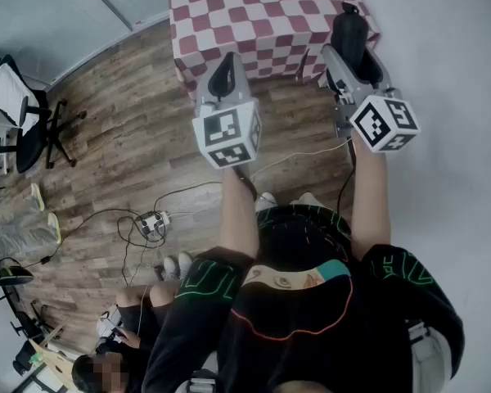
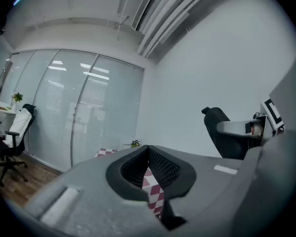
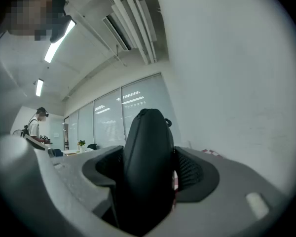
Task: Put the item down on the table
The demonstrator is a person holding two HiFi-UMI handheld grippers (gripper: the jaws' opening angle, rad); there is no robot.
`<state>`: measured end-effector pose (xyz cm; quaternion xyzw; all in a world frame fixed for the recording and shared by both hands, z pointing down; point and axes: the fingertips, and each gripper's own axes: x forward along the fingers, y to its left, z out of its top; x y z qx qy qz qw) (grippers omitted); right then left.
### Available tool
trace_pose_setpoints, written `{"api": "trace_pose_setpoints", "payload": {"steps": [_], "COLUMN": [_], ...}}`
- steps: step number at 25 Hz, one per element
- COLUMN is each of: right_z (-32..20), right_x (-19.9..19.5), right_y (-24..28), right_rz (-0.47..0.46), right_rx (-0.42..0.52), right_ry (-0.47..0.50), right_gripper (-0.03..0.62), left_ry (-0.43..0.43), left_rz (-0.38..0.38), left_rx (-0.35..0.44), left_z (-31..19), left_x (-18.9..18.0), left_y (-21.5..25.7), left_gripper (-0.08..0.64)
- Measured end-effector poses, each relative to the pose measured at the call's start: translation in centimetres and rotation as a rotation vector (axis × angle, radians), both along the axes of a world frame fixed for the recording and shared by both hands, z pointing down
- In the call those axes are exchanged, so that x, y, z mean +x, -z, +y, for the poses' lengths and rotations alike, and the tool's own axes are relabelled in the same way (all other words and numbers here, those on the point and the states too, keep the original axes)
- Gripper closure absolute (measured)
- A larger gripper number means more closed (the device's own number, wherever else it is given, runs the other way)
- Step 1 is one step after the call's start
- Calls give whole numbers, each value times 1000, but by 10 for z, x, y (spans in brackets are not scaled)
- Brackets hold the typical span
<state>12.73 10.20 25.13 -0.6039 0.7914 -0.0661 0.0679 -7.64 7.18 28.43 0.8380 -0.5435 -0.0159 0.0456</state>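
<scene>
A black zipped case stands upright between the jaws of my right gripper, which is shut on it, held in the air near the corner of the table. In the right gripper view the case fills the space between both pads. The table wears a red-and-white checked cloth and lies ahead and below. My left gripper hovers beside it, shut with nothing in it. Its pads meet in the left gripper view, where the case shows at the right.
Wood floor lies below, with a power strip and cables. An office chair stands at the left. A person sits low at the bottom left. A white wall runs along the right, close to the table.
</scene>
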Motion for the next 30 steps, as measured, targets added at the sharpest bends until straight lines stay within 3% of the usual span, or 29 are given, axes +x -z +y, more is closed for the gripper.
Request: {"api": "trace_pose_setpoints", "payload": {"steps": [5, 18, 27, 30], "right_z": [6, 5, 20, 27], "right_x": [13, -5, -17, -20], "right_y": [-3, 3, 15, 15], "right_rz": [7, 33, 91, 67], "right_rx": [-4, -15, -3, -5], "right_ry": [-11, 13, 13, 20], "right_gripper": [266, 265, 265, 265], "left_ry": [-4, 36, 25, 7], "left_rz": [-1, 12, 0, 8], "left_rx": [22, 11, 36, 32], "left_z": [4, 14, 25, 29], "left_x": [9, -17, -22, -19], "left_y": [6, -1, 14, 12], "left_gripper": [551, 551, 551, 551]}}
